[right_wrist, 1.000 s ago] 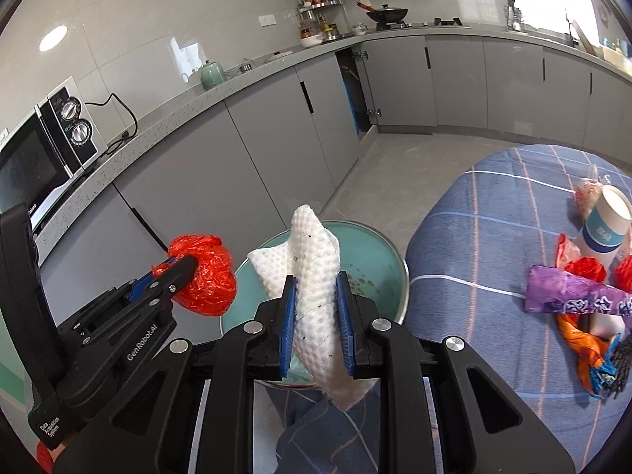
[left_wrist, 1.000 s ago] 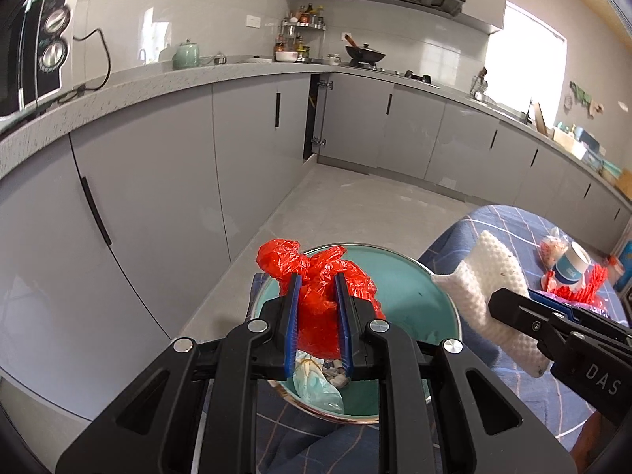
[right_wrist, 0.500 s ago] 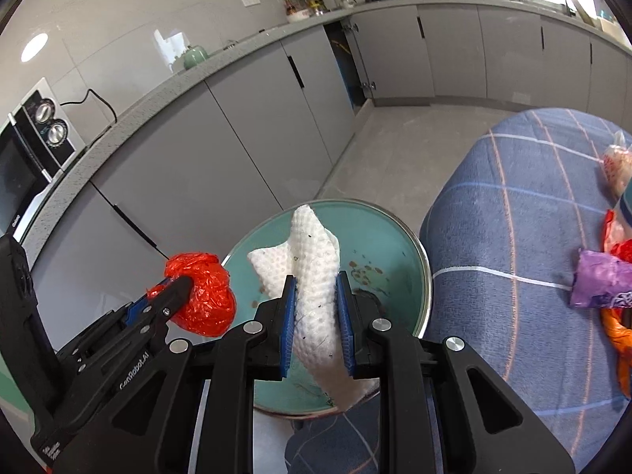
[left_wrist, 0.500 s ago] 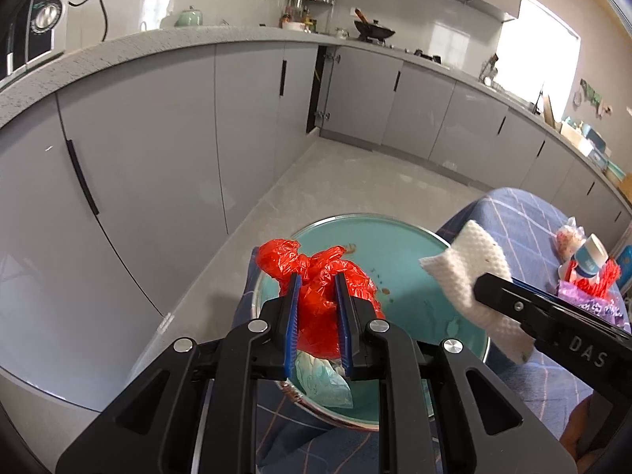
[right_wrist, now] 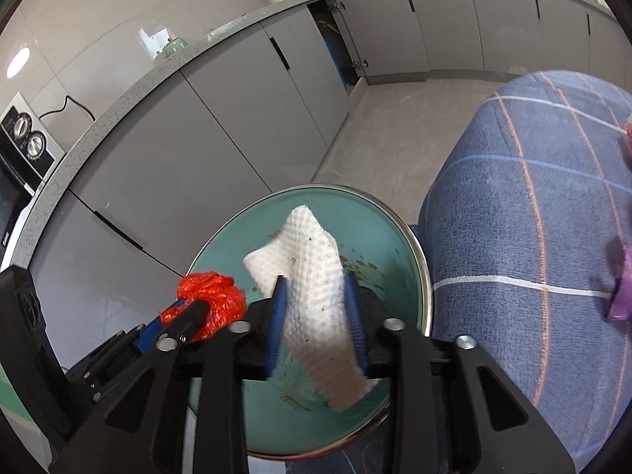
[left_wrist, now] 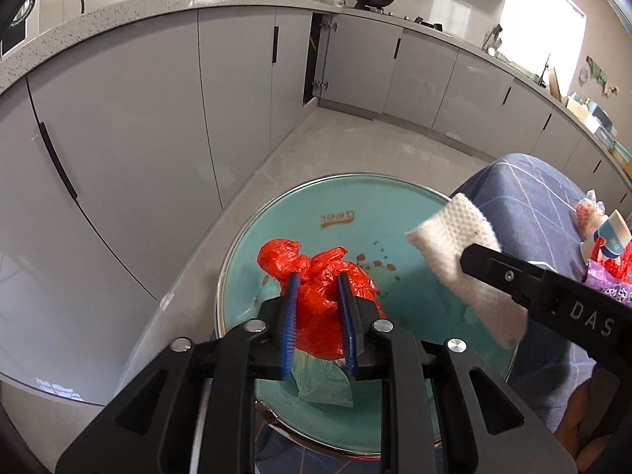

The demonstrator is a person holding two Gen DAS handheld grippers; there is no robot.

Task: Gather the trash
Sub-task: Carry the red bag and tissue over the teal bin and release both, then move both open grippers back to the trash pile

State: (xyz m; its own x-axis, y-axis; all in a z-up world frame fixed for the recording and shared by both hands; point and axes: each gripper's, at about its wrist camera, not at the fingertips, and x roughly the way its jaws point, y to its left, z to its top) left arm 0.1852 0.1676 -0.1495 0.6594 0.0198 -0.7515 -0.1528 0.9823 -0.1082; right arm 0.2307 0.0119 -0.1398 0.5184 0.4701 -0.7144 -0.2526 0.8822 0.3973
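Note:
My left gripper (left_wrist: pixel 318 280) is shut on a crumpled red plastic bag (left_wrist: pixel 316 276) and holds it over the round teal bin (left_wrist: pixel 395 217). My right gripper (right_wrist: pixel 315 284) is shut on a white paper towel (right_wrist: pixel 312 272) with dark specks and holds it over the same bin (right_wrist: pixel 387 245). The towel also shows in the left wrist view (left_wrist: pixel 458 249), and the red bag in the right wrist view (right_wrist: pixel 213 304). A pale green wrapper (left_wrist: pixel 324 383) lies in the bin beneath the left gripper.
A table with a blue checked cloth (right_wrist: pixel 533 217) stands right of the bin. More trash lies on it at the far right: a paper cup (left_wrist: pixel 612 233), red netting and a purple wrapper (right_wrist: pixel 622 296). Grey kitchen cabinets (left_wrist: pixel 158 118) run along the left and back.
Both grippers have moved forward and tilted down over the bin, which now fills more of each view. Each still holds its item.

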